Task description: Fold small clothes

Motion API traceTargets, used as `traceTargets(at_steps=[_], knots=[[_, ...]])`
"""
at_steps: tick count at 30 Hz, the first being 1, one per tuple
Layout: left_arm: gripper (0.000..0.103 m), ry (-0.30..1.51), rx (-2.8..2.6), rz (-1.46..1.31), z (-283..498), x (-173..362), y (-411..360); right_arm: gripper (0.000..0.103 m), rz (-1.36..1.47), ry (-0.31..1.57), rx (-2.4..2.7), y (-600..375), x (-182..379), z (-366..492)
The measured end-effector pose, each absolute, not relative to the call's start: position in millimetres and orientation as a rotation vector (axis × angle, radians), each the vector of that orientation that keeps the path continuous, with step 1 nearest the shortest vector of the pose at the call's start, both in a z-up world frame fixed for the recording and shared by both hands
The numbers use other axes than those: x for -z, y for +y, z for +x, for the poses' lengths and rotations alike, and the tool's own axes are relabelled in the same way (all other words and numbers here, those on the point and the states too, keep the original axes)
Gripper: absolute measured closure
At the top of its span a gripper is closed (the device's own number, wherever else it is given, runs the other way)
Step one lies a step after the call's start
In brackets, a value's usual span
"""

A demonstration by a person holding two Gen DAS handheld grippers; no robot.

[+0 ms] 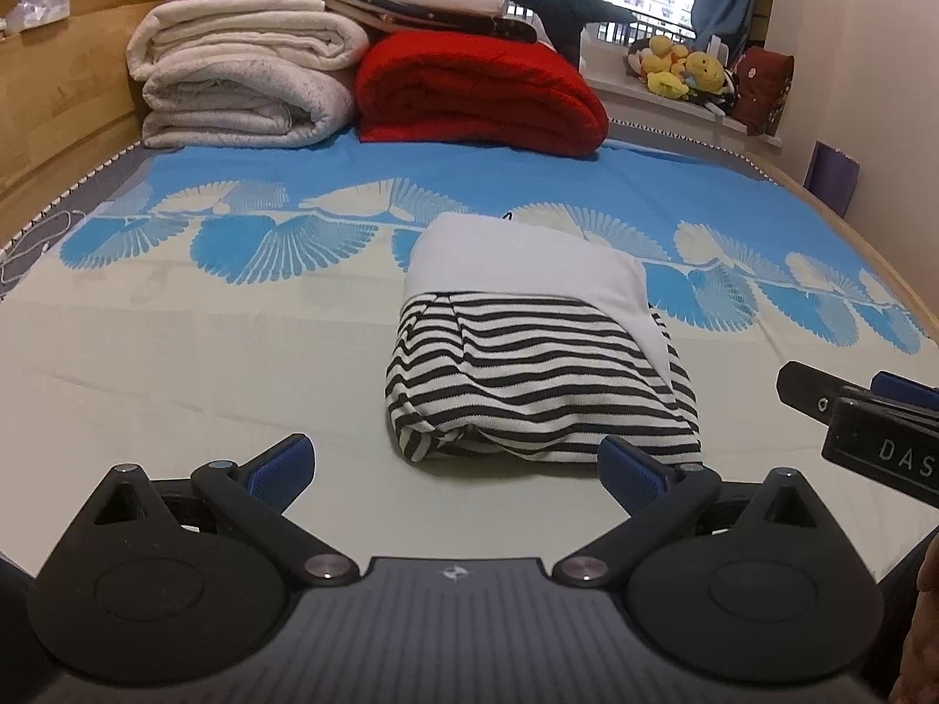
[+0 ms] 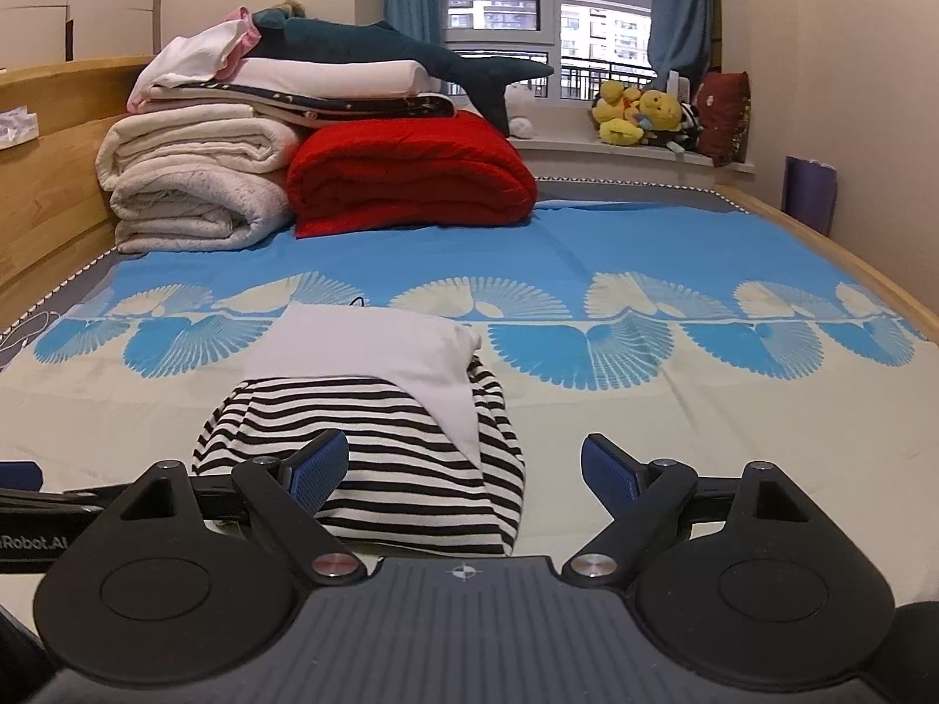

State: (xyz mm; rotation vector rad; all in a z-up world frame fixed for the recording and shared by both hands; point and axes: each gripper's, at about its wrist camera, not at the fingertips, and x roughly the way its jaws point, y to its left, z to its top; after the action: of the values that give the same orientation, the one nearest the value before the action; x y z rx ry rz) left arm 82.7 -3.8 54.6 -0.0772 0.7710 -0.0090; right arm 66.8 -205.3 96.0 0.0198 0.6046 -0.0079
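A small black-and-white striped garment with a white band (image 1: 528,364) lies folded into a compact bundle on the bed sheet (image 1: 205,364). It also shows in the right wrist view (image 2: 387,440). My left gripper (image 1: 458,463) is open and empty, just in front of the bundle's near edge. My right gripper (image 2: 463,466) is open and empty, hovering over the bundle's near right side; its left finger (image 2: 320,466) overlaps the striped cloth. The right gripper also shows at the right edge of the left wrist view (image 1: 833,399).
Folded white blankets (image 1: 246,88) and a red blanket (image 1: 475,94) are stacked at the bed's far end. A wooden bed frame (image 1: 53,94) runs along the left. Plush toys (image 1: 686,70) sit on the windowsill. A purple bag (image 2: 810,193) stands by the right wall.
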Motion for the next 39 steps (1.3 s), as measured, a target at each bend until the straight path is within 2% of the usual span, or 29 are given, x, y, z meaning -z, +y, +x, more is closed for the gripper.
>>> traceTargets(at_steps=[39], knots=[[0.000,0.835,0.041,-0.113,91,-39,-11,0.015,-0.039,0.646,0.002,-185,-91,72]])
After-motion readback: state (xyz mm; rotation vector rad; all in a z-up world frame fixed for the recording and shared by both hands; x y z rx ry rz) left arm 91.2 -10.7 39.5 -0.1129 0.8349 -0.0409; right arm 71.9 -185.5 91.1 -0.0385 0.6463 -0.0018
